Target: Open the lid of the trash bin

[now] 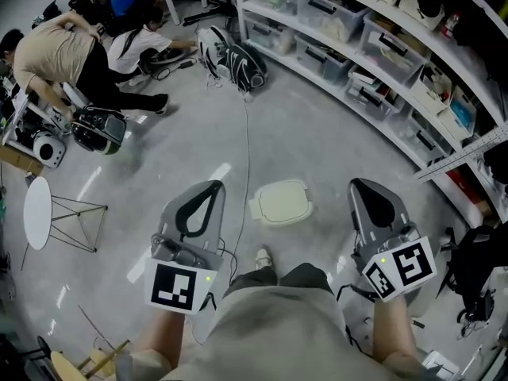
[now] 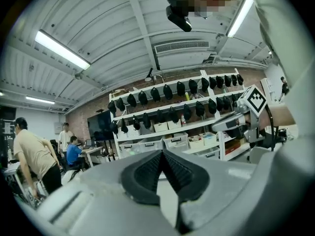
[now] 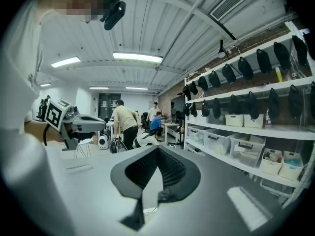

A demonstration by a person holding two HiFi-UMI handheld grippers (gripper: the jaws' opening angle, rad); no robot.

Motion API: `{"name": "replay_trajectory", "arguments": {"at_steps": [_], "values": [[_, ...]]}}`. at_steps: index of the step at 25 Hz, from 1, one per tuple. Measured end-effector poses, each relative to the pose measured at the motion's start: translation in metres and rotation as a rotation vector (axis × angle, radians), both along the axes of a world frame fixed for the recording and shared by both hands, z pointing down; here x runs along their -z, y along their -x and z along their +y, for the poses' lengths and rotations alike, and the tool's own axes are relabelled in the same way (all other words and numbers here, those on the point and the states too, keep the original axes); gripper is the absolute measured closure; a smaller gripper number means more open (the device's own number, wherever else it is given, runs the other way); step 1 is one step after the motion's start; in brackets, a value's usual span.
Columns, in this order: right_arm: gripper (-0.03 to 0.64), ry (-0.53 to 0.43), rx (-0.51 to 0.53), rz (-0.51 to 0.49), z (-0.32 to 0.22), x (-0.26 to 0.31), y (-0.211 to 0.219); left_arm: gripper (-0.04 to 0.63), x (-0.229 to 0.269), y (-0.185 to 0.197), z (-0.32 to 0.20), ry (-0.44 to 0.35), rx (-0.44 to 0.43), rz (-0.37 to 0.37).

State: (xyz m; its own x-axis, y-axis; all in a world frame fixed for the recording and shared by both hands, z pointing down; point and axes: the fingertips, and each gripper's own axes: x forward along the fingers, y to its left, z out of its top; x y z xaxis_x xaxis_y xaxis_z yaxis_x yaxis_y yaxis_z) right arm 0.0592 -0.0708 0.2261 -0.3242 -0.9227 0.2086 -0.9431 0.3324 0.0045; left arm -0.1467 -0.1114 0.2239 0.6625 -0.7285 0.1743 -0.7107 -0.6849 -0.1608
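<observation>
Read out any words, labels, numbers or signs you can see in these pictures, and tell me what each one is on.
No text can be read in any view.
On the left gripper: a black-and-white square marker, pattern only, no words.
On the right gripper: another square marker, pattern only.
On the storage bins: any labels are too small to read.

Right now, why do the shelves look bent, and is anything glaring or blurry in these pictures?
Head view: the wide lens bows the shelves, and pale streaks glare on the floor. Left gripper view: the tube light burns out white, black corners ring the picture. Right gripper view: the near right gripper looks slightly soft.
</observation>
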Motion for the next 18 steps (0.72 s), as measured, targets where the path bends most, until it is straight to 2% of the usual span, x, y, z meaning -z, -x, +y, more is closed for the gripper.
{"name": "replay_trajectory", "arguments": {"at_steps": [6,18], "values": [[0.614,0.051,-0.024,0.007,-0.024,-0.022,-0.012,0.593,-0.023,0.004,-0.026,0.052,0.014,0.001],[0.614,0.168,0.044,-0.002,-0.078,-0.080,-0.038,0.593,-0.058,-0.010,-0.068,0.149,0.083,-0.058]]}}
